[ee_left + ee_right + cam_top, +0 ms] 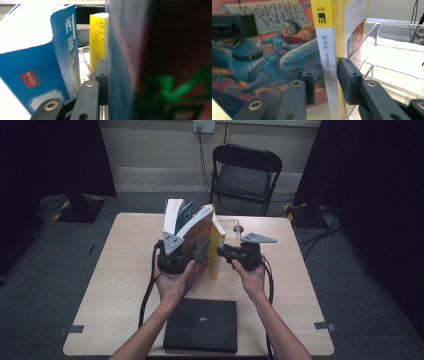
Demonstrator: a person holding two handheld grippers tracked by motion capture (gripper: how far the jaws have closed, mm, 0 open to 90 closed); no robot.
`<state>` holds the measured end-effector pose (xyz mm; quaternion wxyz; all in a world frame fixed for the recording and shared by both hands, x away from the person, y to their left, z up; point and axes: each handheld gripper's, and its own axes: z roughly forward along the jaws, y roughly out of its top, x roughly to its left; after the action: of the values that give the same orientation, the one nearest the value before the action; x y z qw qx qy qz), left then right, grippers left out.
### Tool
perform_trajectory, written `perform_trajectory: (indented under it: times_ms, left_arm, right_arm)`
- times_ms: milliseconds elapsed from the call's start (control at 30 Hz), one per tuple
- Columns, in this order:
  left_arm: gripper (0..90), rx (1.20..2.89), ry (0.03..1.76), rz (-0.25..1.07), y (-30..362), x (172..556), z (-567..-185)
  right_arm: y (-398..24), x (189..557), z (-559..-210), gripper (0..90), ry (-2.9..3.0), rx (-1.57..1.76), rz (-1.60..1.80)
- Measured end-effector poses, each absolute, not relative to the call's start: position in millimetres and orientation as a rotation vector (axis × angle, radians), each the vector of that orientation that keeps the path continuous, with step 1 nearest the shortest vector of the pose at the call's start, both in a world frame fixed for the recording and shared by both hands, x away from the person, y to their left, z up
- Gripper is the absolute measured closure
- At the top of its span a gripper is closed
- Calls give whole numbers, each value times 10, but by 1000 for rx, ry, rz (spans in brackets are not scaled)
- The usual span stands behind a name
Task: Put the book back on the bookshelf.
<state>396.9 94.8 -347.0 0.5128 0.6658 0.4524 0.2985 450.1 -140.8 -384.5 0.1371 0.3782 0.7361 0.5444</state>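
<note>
Three books stand upright near the middle of the bench (125, 270), beside a clear plastic rack (387, 62). Your left tool (175, 254) is clamped on the illustrated book (196, 245), its jaws drawn close; the blue book (37, 62) stands just beside it on the outer side. Your right tool (325, 80) straddles the spine of the yellow book (328, 50), one pad touching, the other a hair off. A black case (201, 325) lies flat at the near edge.
</note>
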Motion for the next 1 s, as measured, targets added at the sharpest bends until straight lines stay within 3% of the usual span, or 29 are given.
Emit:
perform_trajectory:
  times_ms: [1000]
  left_arm:
    - [740,1621,1084,755,820,4203,-3680]
  right_arm:
    - [-1406,4463,-3934,667,2170,1082,1576]
